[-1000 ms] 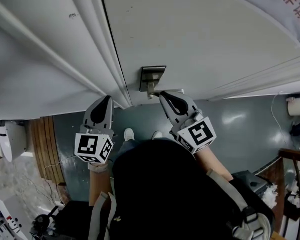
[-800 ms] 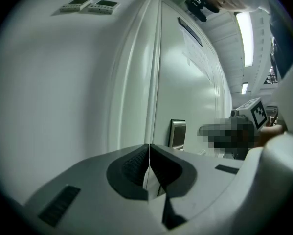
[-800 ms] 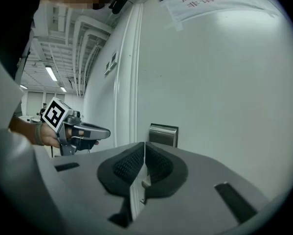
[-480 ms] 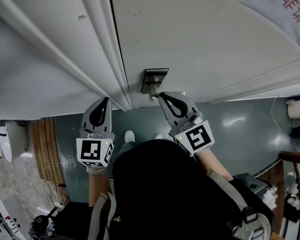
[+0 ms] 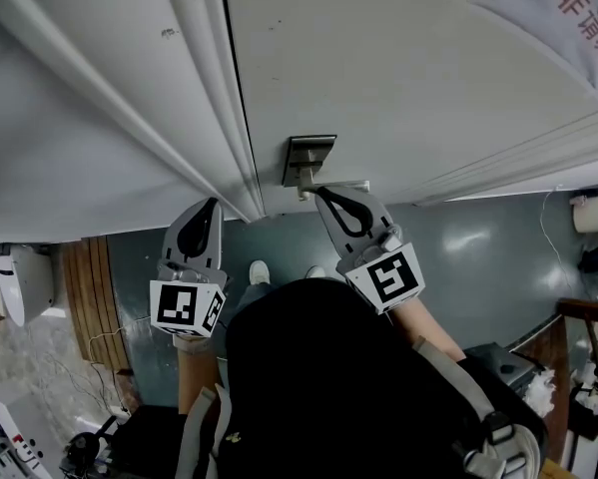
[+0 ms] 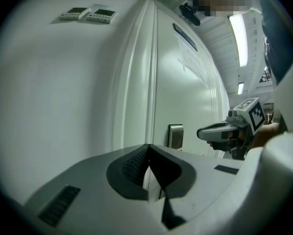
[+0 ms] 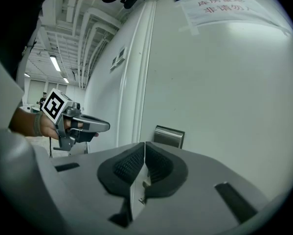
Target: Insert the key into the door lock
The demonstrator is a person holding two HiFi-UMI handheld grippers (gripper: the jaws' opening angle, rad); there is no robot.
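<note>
A brushed-metal lock plate [image 5: 306,156] sits on the white door [image 5: 398,68], with a lever handle [image 5: 336,184] just below it. My right gripper [image 5: 320,192] is shut, its tip just under the plate. In the right gripper view a thin metal key [image 7: 142,190] shows edge-on between its jaws, with the lock plate [image 7: 168,136] slightly right of the tip. My left gripper [image 5: 215,204] is shut and holds nothing, hanging left of the door frame. In the left gripper view the lock plate [image 6: 175,135] lies ahead and the right gripper [image 6: 201,132] comes in from the right.
A ridged white door frame [image 5: 204,88] runs between the two grippers. A paper notice [image 5: 568,18] is taped to the door's upper part. Grey-green floor [image 5: 478,238] and the person's shoes [image 5: 258,267] lie below. White fixtures [image 5: 19,277] stand at the left.
Very little. The left gripper has drawn back slightly toward the person. The right gripper stays just below the lock plate, jaws still shut.
</note>
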